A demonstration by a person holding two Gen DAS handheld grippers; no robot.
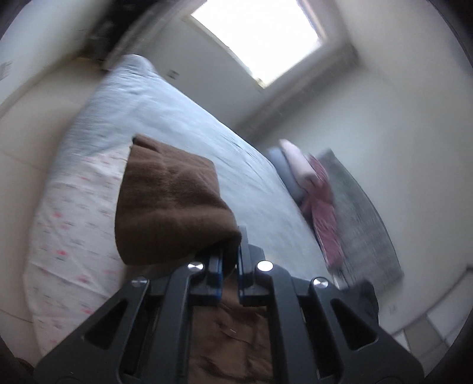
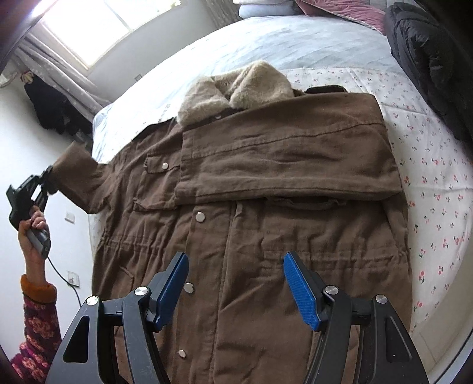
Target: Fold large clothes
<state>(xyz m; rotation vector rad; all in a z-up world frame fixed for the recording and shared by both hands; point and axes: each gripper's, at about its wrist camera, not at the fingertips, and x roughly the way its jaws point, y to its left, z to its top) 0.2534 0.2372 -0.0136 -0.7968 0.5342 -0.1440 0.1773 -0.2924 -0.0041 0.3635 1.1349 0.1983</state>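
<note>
A large brown jacket point(image 2: 266, 224) with a beige fur collar point(image 2: 236, 88) lies front-up on the bed. Its right sleeve point(image 2: 289, 156) is folded across the chest. My left gripper point(image 1: 230, 260) is shut on the cuff of the left sleeve point(image 1: 171, 201) and holds it lifted off the bed's left edge; it also shows in the right wrist view point(image 2: 48, 174). My right gripper point(image 2: 236, 283) is open and empty, hovering above the jacket's lower front.
The bed has a pale blue cover point(image 2: 280, 44) and a flowered sheet point(image 2: 437, 183). A black puffy garment point(image 2: 434, 65) lies at the far right. Pillows point(image 1: 298, 168) and a red cloth point(image 1: 325, 212) sit at the headboard. A window point(image 2: 97, 26) is behind.
</note>
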